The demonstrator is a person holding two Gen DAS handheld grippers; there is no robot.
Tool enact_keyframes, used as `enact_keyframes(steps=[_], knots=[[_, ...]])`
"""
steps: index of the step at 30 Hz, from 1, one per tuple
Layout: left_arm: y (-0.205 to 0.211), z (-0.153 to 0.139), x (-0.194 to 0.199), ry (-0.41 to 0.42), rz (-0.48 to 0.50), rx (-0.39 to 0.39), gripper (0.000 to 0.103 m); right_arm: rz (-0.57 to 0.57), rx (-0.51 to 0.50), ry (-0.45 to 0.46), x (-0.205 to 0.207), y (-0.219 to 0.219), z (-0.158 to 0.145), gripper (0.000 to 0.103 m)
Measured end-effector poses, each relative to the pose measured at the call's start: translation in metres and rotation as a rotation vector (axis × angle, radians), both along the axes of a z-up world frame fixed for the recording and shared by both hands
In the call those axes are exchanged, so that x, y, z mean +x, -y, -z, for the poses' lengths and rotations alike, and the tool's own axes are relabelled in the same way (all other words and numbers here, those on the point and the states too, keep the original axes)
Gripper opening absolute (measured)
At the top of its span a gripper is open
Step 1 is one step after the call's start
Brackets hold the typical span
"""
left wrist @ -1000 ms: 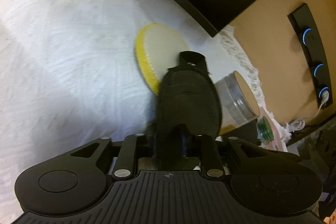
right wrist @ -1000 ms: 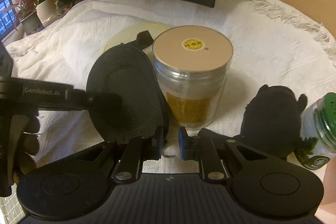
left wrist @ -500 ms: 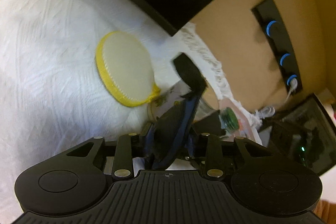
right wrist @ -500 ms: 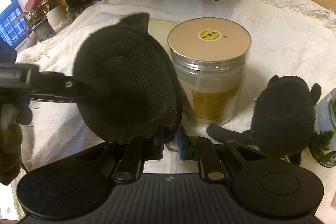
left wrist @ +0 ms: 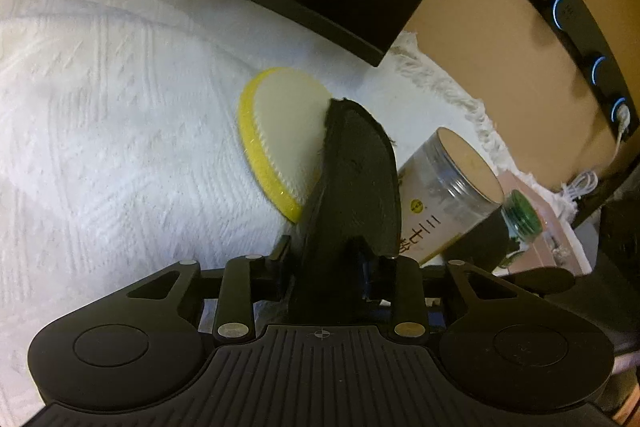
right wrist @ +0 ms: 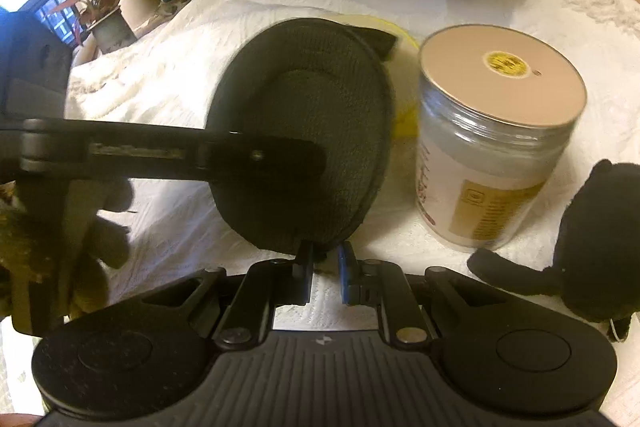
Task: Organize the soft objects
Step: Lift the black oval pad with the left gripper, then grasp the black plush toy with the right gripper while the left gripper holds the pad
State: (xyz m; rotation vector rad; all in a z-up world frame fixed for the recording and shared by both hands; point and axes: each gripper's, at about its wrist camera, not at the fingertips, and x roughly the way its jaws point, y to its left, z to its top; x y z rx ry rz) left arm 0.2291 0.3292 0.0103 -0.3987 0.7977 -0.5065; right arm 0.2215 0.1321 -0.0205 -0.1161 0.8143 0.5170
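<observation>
Gripping the black oval knitted pad [right wrist: 304, 131] from both sides, we clamp our left gripper [left wrist: 324, 267] on its flank and pinch our right gripper [right wrist: 324, 261] on its lower edge, holding it upright above the white textured blanket [left wrist: 120, 147], beside the gold-lidded clear jar [right wrist: 496, 147].

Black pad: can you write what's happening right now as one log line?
left gripper: holds black pad | right gripper: pinches its lower edge | yellow pad: on white cloth
</observation>
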Motion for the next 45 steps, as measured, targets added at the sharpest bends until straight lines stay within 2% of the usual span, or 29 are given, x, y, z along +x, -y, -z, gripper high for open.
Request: enact_keyframes(steps=[2, 7, 9, 11, 13, 16, 18, 21, 23, 25, 27, 29, 30, 31, 34, 37, 45], knots=[[-0.003, 0.003, 0.0, -0.01, -0.007, -0.022, 0.034, 0.0, -0.003, 0.003, -0.001, 0.0, 0.002, 0.013], [-0.01, -0.002, -0.003, -0.087, -0.027, -0.098, 0.025, 0.004, -0.012, 0.006, -0.002, 0.004, -0.001, 0.013], [-0.011, -0.007, -0.007, -0.102, -0.046, -0.09, 0.024, 0.024, -0.035, 0.028, -0.012, 0.007, -0.007, 0.015], [-0.011, -0.014, -0.014, -0.081, -0.072, -0.058, 0.024, 0.055, -0.053, 0.092, -0.031, 0.017, -0.018, 0.024], [-0.013, -0.02, -0.02, -0.06, -0.105, -0.039, 0.024, 0.118, -0.069, 0.181, -0.051, 0.034, -0.028, 0.046], [-0.016, -0.031, -0.026, -0.028, -0.158, 0.028, 0.024, 0.292, -0.161, 0.289, -0.064, 0.058, -0.036, 0.063], [-0.014, -0.037, -0.025, -0.021, -0.176, 0.097, 0.024, 0.402, -0.244, 0.318, -0.056, 0.071, -0.037, 0.064], [-0.013, -0.04, -0.021, -0.046, -0.212, 0.153, 0.024, 0.457, -0.273, 0.311, -0.036, 0.078, -0.036, 0.066], [-0.013, -0.038, -0.017, -0.069, -0.22, 0.15, 0.024, 0.478, -0.284, 0.306, -0.022, 0.075, -0.032, 0.068], [-0.014, -0.036, -0.011, -0.109, -0.237, 0.141, 0.024, 0.487, -0.279, 0.279, -0.007, 0.072, -0.025, 0.075], [-0.012, -0.037, -0.008, -0.114, -0.249, 0.14, 0.023, 0.497, -0.277, 0.246, 0.004, 0.067, -0.019, 0.078], [-0.009, -0.043, -0.007, -0.096, -0.241, 0.163, 0.023, 0.494, -0.293, 0.221, 0.011, 0.058, -0.011, 0.078], [-0.006, -0.046, -0.006, -0.087, -0.234, 0.168, 0.023, 0.486, -0.29, 0.212, 0.01, 0.055, -0.009, 0.067], [-0.005, -0.051, -0.006, -0.081, -0.227, 0.166, 0.023, 0.484, -0.288, 0.208, 0.012, 0.056, -0.009, 0.065], [-0.001, -0.075, -0.007, -0.036, -0.218, 0.161, 0.023, 0.45, -0.247, 0.228, 0.002, 0.06, -0.03, 0.064], [0.007, -0.106, -0.007, 0.031, -0.205, 0.169, 0.023, 0.433, -0.194, 0.275, -0.012, 0.068, -0.065, 0.064], [0.065, -0.188, -0.014, 0.222, -0.084, 0.181, 0.023, 0.417, -0.134, 0.472, -0.06, 0.1, -0.165, 0.064]])
